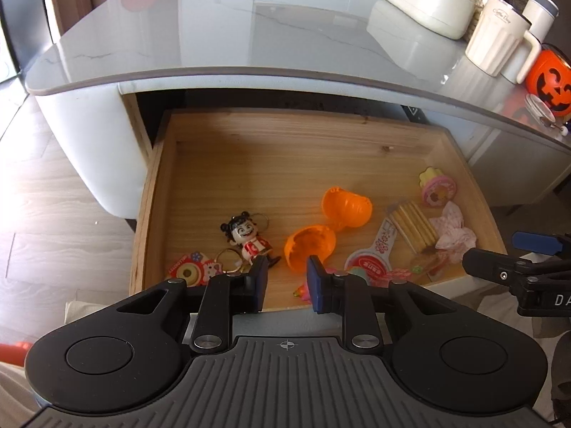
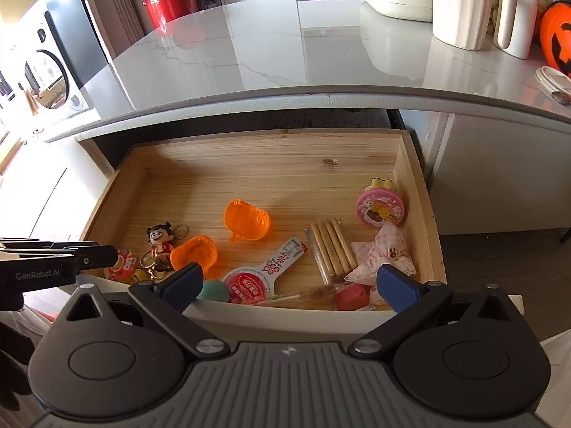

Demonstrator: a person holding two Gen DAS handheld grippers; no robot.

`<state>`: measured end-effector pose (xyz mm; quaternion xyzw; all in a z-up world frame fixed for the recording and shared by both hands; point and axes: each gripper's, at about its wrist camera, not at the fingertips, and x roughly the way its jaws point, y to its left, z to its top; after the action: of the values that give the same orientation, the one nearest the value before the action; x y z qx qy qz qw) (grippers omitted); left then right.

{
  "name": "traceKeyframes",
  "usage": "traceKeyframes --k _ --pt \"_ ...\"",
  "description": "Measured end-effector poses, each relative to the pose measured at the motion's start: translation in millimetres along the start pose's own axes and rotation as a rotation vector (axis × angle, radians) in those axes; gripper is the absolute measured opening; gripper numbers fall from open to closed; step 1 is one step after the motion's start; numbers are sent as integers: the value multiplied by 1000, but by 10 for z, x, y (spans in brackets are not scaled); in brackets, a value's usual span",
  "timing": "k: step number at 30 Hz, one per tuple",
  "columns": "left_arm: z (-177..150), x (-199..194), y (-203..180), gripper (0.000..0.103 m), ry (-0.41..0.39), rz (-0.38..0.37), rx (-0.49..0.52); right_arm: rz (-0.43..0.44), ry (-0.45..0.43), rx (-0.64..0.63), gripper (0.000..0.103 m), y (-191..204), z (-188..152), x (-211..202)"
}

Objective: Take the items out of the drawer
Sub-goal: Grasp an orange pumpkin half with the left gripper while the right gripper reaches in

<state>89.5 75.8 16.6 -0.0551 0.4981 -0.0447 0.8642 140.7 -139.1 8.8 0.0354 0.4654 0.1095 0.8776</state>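
The wooden drawer [image 1: 292, 142] [image 2: 249, 178] stands pulled out under the grey tabletop. Inside lie a doll keychain [image 1: 248, 239] [image 2: 162, 240], two orange shell halves [image 1: 310, 246] [image 2: 246, 219], a biscuit pack [image 1: 414, 226] [image 2: 332, 246], a round pink tin [image 1: 439, 189] [image 2: 380, 207], a red-and-white packet [image 2: 264, 271] and a pink wrapper [image 2: 387, 253]. My left gripper [image 1: 288, 281] hovers open over the drawer's front edge, empty. My right gripper [image 2: 289, 283] is open wide above the front edge, nothing between its fingers.
On the tabletop [image 1: 232, 28] stand a cream jug [image 1: 499, 35] [image 2: 464, 3], a white container [image 1: 424, 0] and an orange pumpkin bucket [image 1: 551, 82] [image 2: 556, 39]. Wood floor [image 1: 53, 214] lies left of the cabinet.
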Motion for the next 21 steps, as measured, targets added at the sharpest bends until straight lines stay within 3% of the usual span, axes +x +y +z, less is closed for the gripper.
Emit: traceKeyframes --k 8,12,13,17,21 --pt "178 87 45 24 62 -72 119 90 60 7 103 -93 -20 -7" --pt "338 25 -127 25 -90 -24 416 27 -32 -43 103 -287 188 -91" --pt "388 50 -186 25 -96 -25 496 8 -58 -67 103 -327 243 -123" --pt "566 319 -476 27 -29 -110 707 -95 -132 -137 103 -502 419 -194" --pt "661 669 -722 28 23 -151 817 -77 -108 -146 103 -710 510 -229"
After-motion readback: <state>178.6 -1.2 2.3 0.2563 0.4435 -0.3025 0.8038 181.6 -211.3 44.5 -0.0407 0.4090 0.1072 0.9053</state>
